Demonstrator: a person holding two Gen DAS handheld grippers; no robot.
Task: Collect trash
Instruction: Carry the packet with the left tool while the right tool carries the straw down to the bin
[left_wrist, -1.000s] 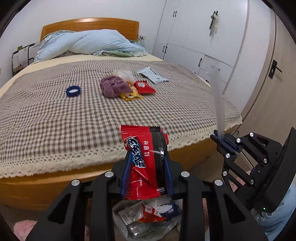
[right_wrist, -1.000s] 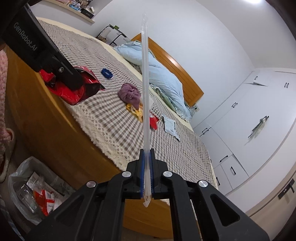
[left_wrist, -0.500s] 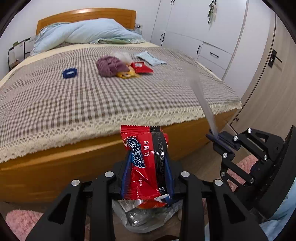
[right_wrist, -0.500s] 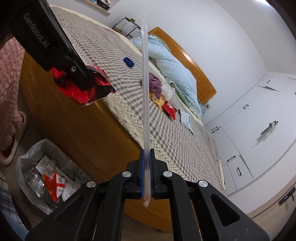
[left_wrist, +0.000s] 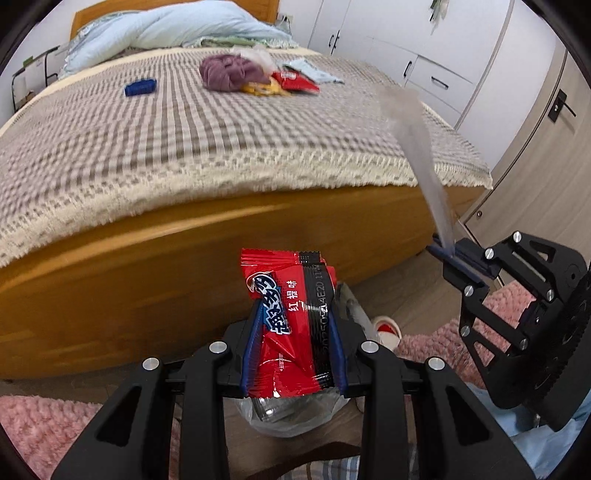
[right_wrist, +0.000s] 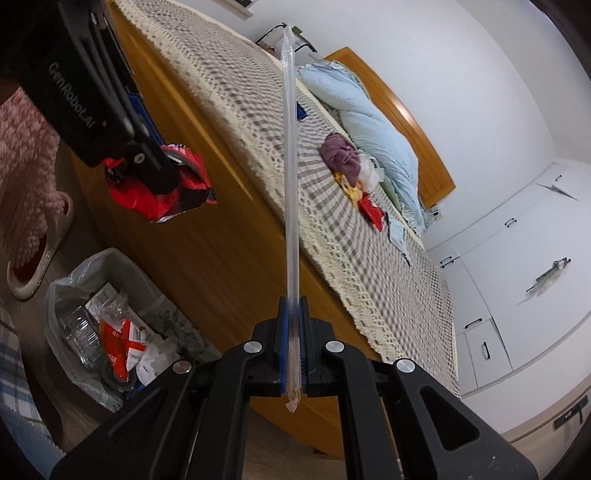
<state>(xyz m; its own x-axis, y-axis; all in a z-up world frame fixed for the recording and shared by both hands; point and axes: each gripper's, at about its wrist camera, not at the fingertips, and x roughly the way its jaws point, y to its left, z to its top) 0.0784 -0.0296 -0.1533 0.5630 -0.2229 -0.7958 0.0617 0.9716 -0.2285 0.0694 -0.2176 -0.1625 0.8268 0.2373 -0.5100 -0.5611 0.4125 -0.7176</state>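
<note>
Left gripper (left_wrist: 295, 332): jaws clamped on a red snack wrapper (left_wrist: 291, 314), held upright above the trash bag (right_wrist: 70, 295).
Right gripper (right_wrist: 291, 343): pinched tight on a long clear straw sleeve (right_wrist: 290, 177), which sticks out past the fingertips.
Trash bag: clear plastic, on the floor beside the wooden bed frame (left_wrist: 147, 266), holding wrappers and a crushed bottle.
Bed top: purple cloth (left_wrist: 229, 72), red packet (left_wrist: 293, 81), yellow wrapper (left_wrist: 260, 88) and blue cap (left_wrist: 140, 86) lie on the checked bedspread (left_wrist: 110, 140).

Checked bed (left_wrist: 110, 147) bearing blue cap (left_wrist: 140, 87), purple cloth (left_wrist: 229, 72), snack wrappers (left_wrist: 291, 81), pale-blue quilt (left_wrist: 184, 27)
</note>
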